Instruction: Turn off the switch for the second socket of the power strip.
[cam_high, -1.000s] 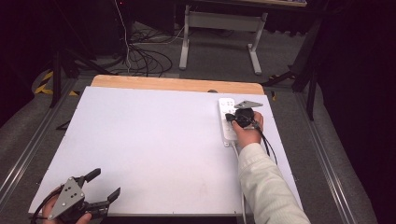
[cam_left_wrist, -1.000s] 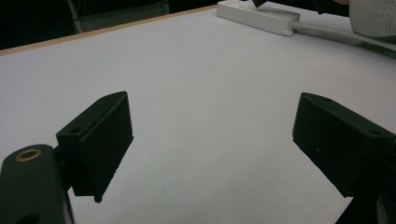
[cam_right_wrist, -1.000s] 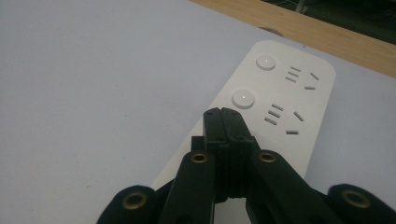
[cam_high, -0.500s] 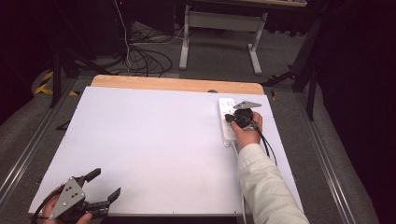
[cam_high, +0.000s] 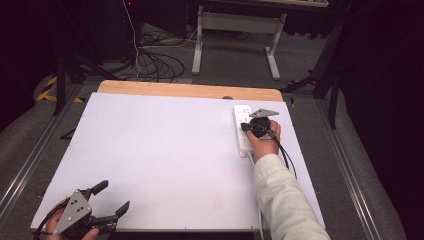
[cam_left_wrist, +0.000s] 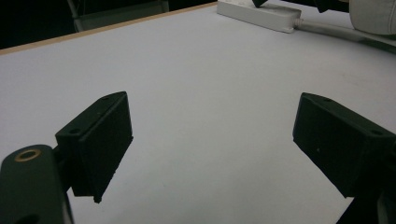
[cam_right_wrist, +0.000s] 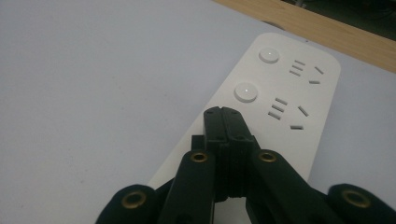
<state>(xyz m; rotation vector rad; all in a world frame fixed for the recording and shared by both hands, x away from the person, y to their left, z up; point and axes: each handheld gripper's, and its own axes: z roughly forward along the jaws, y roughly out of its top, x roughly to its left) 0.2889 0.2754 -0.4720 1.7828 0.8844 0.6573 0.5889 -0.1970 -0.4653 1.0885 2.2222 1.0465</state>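
A white power strip (cam_high: 242, 140) lies near the right edge of the white tabletop (cam_high: 165, 150). In the right gripper view its two round buttons (cam_right_wrist: 246, 91) and several socket slots show. My right gripper (cam_high: 245, 127) hovers over the strip with its jaws pressed together and nothing between them. Its tips (cam_right_wrist: 224, 115) rest just below the nearer button; whether they touch the strip I cannot tell. My left gripper (cam_high: 113, 197) is at the table's near left corner, jaws spread wide over bare table (cam_left_wrist: 210, 126).
The strip's white cable (cam_left_wrist: 336, 31) runs back toward the person's light sleeve (cam_high: 280, 200). A wooden strip (cam_high: 190, 90) edges the table's far side. Beyond it are a desk frame (cam_high: 235, 35) and floor cables (cam_high: 150, 60).
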